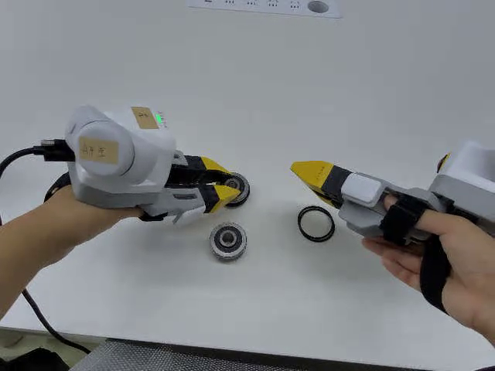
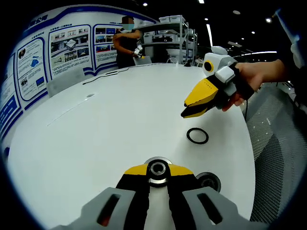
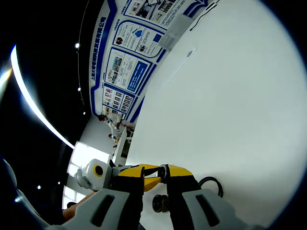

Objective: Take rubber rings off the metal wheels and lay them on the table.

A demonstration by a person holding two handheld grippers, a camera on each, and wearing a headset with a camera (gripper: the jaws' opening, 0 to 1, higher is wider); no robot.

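Observation:
My left gripper (image 1: 224, 189) is shut on a metal wheel (image 1: 237, 188) with a dark rim, held just above the white table; in the left gripper view the wheel (image 2: 158, 170) sits between the yellow jaw tips of my left gripper (image 2: 158, 176). A second wheel (image 1: 228, 240) lies flat on the table just in front of it, the same wheel (image 2: 209, 181) low at the right in the left gripper view. A loose black rubber ring (image 1: 316, 223) lies on the table below the tip of my right gripper (image 1: 304, 170), whose yellow jaws are shut with nothing in them. The ring (image 2: 197, 135) lies under my right gripper (image 2: 184, 112).
The white table (image 1: 255, 85) stretches far back, with a printed label strip (image 1: 263, 6) at its far edge. A black cable (image 1: 17, 158) trails off the left gripper. In the right gripper view my right gripper (image 3: 160, 173) points toward the left gripper (image 3: 96, 172). A person (image 2: 127, 40) stands beyond the table.

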